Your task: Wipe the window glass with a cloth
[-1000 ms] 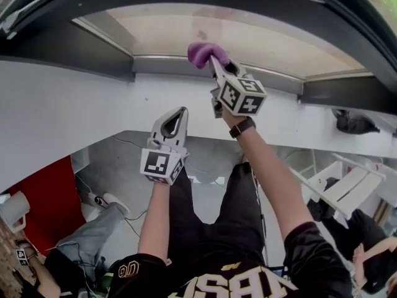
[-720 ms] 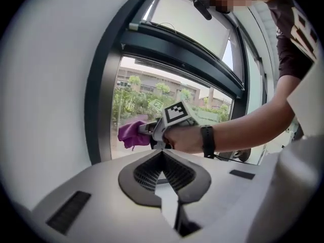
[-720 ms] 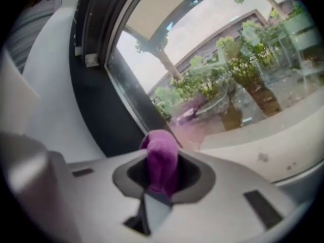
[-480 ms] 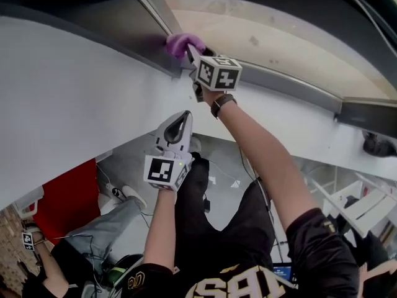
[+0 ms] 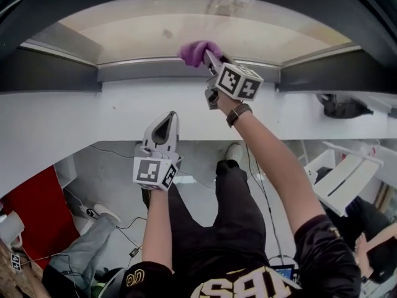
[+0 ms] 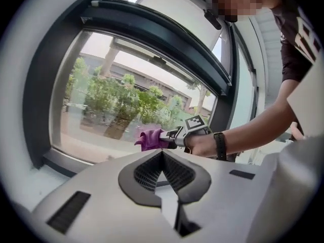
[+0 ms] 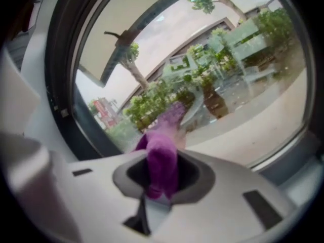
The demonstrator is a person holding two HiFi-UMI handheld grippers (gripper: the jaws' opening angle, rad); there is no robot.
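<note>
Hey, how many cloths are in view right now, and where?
1. The purple cloth is clamped in the right gripper, against the window glass near its lower edge. The left gripper, shut, holds none; more may lie out of view.

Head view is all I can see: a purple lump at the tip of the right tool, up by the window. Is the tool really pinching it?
Observer: Yes. The right gripper view shows the right gripper shut on the purple cloth, which is bunched between its jaws.
Visitor: Does it reach the glass?
Observer: It appears to. In that view the cloth's tip meets its own purple reflection in the window glass.
Visitor: And the other tool?
Observer: The left gripper view shows the left gripper with its jaws together and nothing between them.
</note>
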